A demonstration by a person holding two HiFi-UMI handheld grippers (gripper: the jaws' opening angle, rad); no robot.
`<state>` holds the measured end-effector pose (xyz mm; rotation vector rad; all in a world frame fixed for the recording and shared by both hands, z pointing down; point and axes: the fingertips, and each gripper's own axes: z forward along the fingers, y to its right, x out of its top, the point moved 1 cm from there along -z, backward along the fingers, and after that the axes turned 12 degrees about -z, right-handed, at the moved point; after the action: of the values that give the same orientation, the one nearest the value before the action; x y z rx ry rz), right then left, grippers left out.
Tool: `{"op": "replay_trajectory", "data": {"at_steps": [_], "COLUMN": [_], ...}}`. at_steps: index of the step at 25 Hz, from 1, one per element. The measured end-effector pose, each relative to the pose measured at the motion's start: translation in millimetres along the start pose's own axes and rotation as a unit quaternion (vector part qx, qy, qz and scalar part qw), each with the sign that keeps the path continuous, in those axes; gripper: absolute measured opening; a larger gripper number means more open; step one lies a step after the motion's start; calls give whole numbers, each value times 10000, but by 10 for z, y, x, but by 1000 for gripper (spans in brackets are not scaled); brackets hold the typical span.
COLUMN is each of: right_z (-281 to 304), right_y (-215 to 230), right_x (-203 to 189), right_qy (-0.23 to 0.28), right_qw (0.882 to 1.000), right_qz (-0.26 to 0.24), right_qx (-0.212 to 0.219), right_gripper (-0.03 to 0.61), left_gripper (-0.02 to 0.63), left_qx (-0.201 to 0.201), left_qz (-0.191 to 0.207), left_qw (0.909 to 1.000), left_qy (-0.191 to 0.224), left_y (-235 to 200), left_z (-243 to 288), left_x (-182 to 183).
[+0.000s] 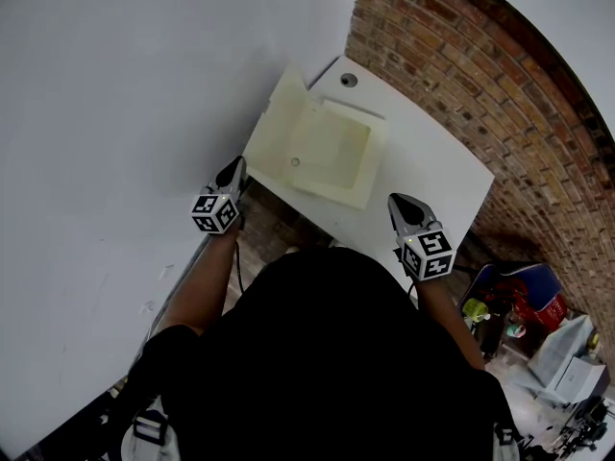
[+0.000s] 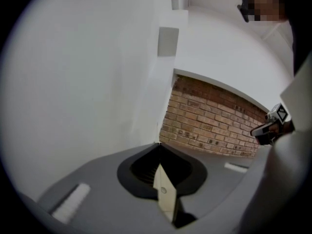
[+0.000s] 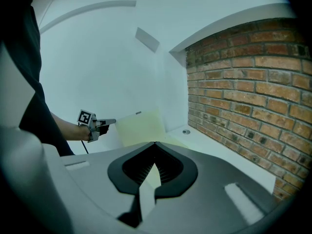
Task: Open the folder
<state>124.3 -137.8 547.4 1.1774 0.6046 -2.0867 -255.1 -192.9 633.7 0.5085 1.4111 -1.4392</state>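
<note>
The cream folder (image 1: 332, 147) lies open on the white table (image 1: 432, 152), a small snap button showing on its inner sheet. Its flap (image 1: 277, 118) stands raised along the white wall; in the right gripper view the flap (image 3: 141, 126) is upright. My left gripper (image 1: 236, 169) is shut at the table's left front corner, its tip close beside the flap's near edge, with nothing between the jaws. A strip of the folder (image 2: 164, 191) shows below the closed tips of my left gripper (image 2: 159, 143). My right gripper (image 1: 398, 204) is shut and empty at the table's front edge, right of the folder.
A brick wall (image 1: 452, 46) runs behind the table and a white wall (image 1: 125, 94) along its left side. A round grommet (image 1: 349, 80) sits in the table's far corner. Bags and boxes (image 1: 538, 325) clutter the floor at the lower right.
</note>
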Motion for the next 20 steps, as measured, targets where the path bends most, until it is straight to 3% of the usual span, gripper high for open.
{"op": "replay_trajectory", "data": {"at_steps": [9,20], "right_z": [61,178], "right_y": [-26,14], "right_x": [12,42], "right_qy": [-62,-148], "right_qw": [10000,9998], "right_qz": [-11,56], "right_qx": [-22,-102], "right_gripper": [0,0], "left_gripper": [5,5], "left_qx": [308,661], "left_qz": [-102,-843], "left_qw": [9995,9942], "left_qy": [-65,-53], "left_y": [-379,-922], "left_z": [-30,-6], "left_x": [-35,-84]}}
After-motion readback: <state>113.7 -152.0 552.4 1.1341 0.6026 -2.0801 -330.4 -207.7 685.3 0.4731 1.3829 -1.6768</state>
